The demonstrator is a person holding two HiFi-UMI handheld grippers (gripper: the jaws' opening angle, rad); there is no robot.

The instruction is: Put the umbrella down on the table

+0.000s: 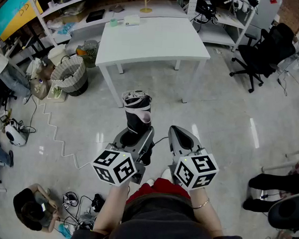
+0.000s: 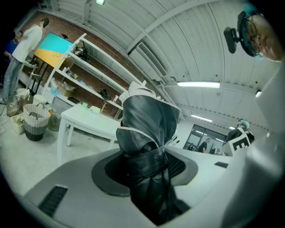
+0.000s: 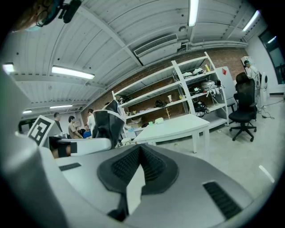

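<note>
Scanning for print: nothing legible anywhere. Only black-and-white square patterns on the marker cube (image 1: 114,167) at the back of the left gripper (image 1: 134,135) and on the second marker cube (image 1: 196,170) just beside it (codes, not letters). Faint marks on the teal-and-yellow board (image 1: 14,6), far ahead and left of that gripper, too small to read.
</note>
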